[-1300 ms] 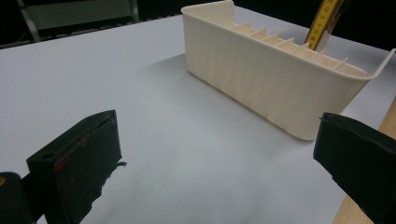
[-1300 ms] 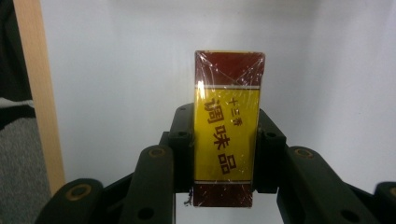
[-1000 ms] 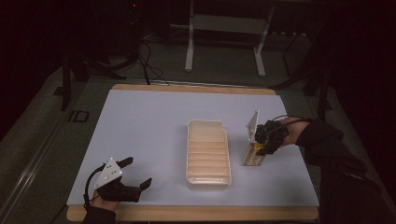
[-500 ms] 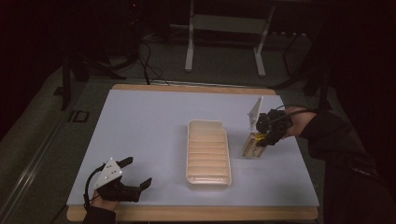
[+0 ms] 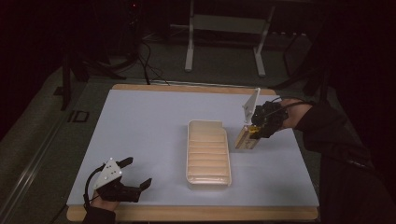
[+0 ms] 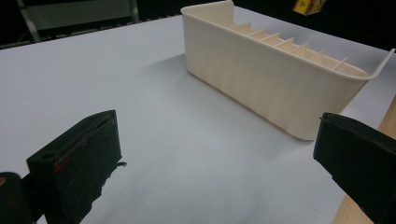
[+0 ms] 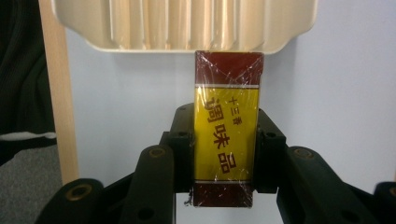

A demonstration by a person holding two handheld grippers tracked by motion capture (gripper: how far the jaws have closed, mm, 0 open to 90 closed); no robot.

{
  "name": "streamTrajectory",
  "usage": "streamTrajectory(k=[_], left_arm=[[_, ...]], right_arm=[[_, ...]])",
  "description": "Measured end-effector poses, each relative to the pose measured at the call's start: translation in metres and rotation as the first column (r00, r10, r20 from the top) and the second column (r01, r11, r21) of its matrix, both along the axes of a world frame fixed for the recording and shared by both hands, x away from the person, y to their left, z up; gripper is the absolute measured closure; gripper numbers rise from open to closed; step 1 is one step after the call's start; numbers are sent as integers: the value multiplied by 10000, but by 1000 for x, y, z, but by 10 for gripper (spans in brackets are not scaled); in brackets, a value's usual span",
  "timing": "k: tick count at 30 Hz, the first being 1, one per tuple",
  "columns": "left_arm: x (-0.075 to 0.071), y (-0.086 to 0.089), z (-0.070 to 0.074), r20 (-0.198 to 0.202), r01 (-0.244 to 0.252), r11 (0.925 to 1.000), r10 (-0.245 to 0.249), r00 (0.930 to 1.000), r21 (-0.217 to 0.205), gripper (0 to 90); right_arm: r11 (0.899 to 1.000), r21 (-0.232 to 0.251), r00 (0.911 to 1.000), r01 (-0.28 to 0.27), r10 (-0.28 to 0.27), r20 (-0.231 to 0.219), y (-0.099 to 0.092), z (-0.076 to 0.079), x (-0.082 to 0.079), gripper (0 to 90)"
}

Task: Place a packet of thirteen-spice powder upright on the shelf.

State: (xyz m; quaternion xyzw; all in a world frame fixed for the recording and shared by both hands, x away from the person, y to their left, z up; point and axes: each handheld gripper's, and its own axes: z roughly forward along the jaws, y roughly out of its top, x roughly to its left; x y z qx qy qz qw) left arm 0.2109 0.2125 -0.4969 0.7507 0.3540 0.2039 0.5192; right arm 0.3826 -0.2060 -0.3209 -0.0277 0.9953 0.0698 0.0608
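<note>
Both grippers are seen in the high view. Right gripper (image 5: 252,134) is held up over the table near the right edge, and its jaws are pressed on the two sides of a small box (image 5: 246,138). Left gripper (image 5: 136,173) is kept low near the front left corner of the table, and its jaws are spread wide with nothing between them.

Biggest of all is the table (image 5: 149,121), a white top with a wooden rim showing at the front and back edges. Next in size is the cream tray (image 5: 208,154), which is set on the table a little right of the middle, with its long side running from front to back. Thin walls are seen inside it, making many narrow slots. In the left gripper view the tray (image 6: 261,84) is seen from the side, past the spread jaws.

Smallest is the box. In the right gripper view the box (image 7: 227,128) is seen pinched between the black pads. It is yellow in the middle and dark red at both ends, with red writing, and it is wrapped in shiny clear film. It is held in the air just beside the tray's right side, not touching the tray.
</note>
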Motion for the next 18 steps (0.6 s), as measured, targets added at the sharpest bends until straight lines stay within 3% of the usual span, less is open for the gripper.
streamTrajectory(k=[11,18], left_arm=[[-2,0,0,31,-14,10000,14,10000,56,9],[-5,2,0,24,-66,9999,66,10000,105,10]], right_arm=[[9988,484,9994,61,-77,325,11,6,10,672],[9934,1143,9995,-87,51,317,21,6,17,672]])
